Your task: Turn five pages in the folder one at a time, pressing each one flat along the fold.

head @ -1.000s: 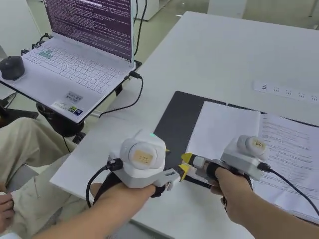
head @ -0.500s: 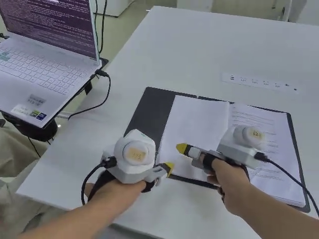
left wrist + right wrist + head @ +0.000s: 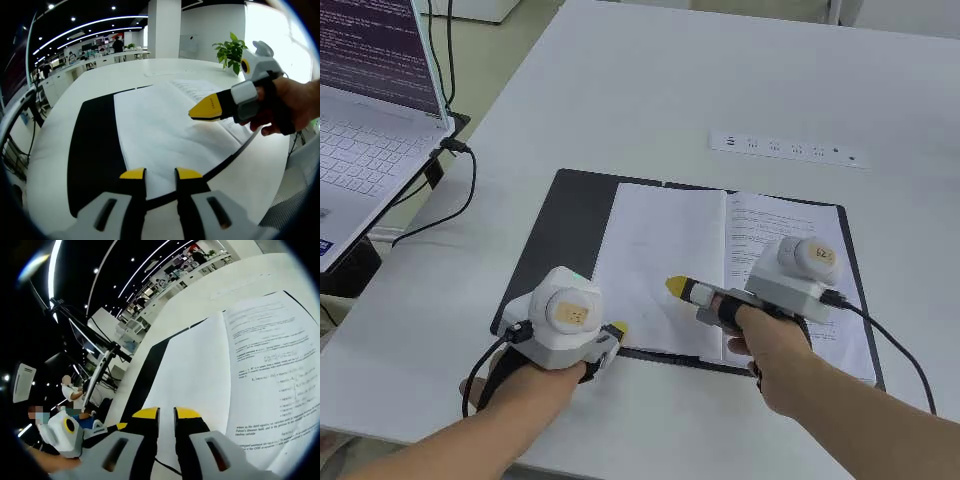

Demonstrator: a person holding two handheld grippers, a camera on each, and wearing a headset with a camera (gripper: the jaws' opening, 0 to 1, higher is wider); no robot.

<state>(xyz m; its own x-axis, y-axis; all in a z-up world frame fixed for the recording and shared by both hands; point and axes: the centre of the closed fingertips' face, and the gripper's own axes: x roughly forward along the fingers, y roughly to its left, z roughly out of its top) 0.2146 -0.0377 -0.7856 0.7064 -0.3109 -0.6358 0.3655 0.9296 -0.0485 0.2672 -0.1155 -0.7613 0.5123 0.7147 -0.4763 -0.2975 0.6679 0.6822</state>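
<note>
Left gripper (image 3: 160,175): jaws slightly parted with a narrow gap, nothing clasped. In its own view the tips sit at the near edge of the folder (image 3: 565,230), by the lower corner of the blank page (image 3: 660,260). Contact with the paper: cannot tell.

Right gripper (image 3: 678,288): jaws drawn almost together, only a slit between the yellow tips, gripping nothing. In the head view it sits right of centre, with the tips over the lower part of the blank page, just left of the fold. Whether the tips press the sheet: cannot tell.

The folder is black and lies open and flat on the white table (image 3: 620,80), centre of the head view. Inside it, the blank page is on the left, with a strip of bare black cover left of it. The printed page (image 3: 770,225) is on the right.

Laptop (image 3: 360,130) at upper left of the head view, off the table's edge. White power strip (image 3: 790,150) on the table beyond the folder, well apart from it.
</note>
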